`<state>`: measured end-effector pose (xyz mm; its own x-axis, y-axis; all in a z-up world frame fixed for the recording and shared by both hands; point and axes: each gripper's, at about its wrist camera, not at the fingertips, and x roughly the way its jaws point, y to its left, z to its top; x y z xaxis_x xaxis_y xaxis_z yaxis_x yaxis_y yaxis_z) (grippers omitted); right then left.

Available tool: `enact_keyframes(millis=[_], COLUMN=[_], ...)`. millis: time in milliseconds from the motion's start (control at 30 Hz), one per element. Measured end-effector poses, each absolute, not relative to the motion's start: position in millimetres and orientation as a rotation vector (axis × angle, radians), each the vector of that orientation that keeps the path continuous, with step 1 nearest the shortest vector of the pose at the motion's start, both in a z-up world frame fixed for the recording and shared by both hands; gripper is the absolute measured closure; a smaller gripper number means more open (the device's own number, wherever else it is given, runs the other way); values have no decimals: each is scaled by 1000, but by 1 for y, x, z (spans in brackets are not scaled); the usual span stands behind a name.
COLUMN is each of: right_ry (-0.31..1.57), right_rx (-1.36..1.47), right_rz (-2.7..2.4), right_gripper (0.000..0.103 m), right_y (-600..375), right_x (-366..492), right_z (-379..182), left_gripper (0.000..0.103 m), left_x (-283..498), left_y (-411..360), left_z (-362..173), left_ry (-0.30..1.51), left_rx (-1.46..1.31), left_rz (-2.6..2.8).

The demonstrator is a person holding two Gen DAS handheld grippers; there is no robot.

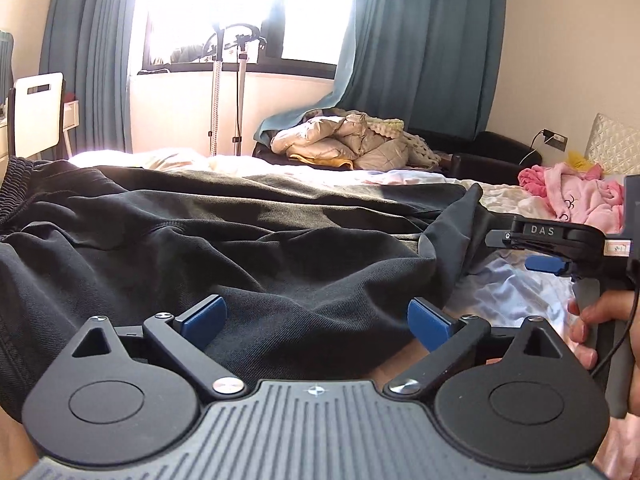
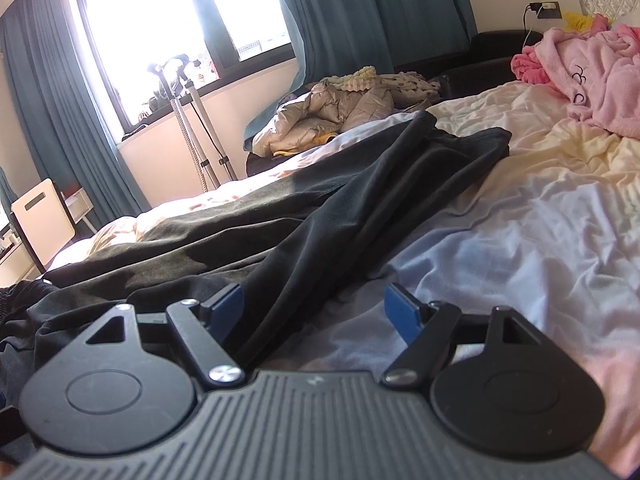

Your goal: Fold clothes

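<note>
Item 1, black trousers (image 1: pixel 224 240): I see them spread across the bed (image 2: pixel 520 240), waistband bunched toward the near left edge, legs running away toward the far side. The cloth is rumpled, with one leg lying partly over the other in my right wrist view.

Item 2, left gripper (image 1: pixel 316 320): my jaws stand wide apart above the dark cloth. Nothing is between the blue pads (image 1: pixel 204 316); they grip nothing.

Item 3, right gripper (image 2: pixel 316 312): jaws parted, a little less wide than the left pair. The edge of a trouser leg lies below and between them, but the pads are not pressing on it as far as I can make out. In the left wrist view this tool shows at the right edge, with a hand (image 1: pixel 596 328) on its grip, just beside a raised fold of the trousers; whether it touches the fold I cannot tell.

Item 4, pale sheet (image 2: pixel 480 248): wrinkled, bare on the right half of the bed.

Item 5, pink garment (image 2: pixel 600 76): heaped at the far right corner of the bed, well apart from the trousers.

Item 6, beige quilted jacket (image 1: pixel 340 140): piled beyond the far edge of the bed, under the teal curtains (image 1: pixel 420 40).

Item 7, white chair (image 1: pixel 38 112): beyond the left edge.
</note>
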<state>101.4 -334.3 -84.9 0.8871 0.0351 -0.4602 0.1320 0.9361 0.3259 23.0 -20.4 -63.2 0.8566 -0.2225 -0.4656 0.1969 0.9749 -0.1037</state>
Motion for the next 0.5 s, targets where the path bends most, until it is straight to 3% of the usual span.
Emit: enact_keyframes(millis=[167, 267, 367, 500], right_ry=[505, 535, 556, 539], right_rx=[331, 301, 488, 577], right_rz=[-127, -196, -260, -328], right_gripper=[25, 26, 34, 36], right_y=[-360, -379, -417, -451], right_x=[184, 244, 293, 340], right_z=[-79, -81, -90, -102], left_gripper=[5, 5, 5, 5], left_x=[36, 37, 48, 74], left_y=[-19, -20, -18, -9], left_z=[-78, -84, -91, -108], left_ry=[517, 434, 403, 473], left_rx=[-44, 28, 73, 27], left_rz=[-196, -91, -39, -27])
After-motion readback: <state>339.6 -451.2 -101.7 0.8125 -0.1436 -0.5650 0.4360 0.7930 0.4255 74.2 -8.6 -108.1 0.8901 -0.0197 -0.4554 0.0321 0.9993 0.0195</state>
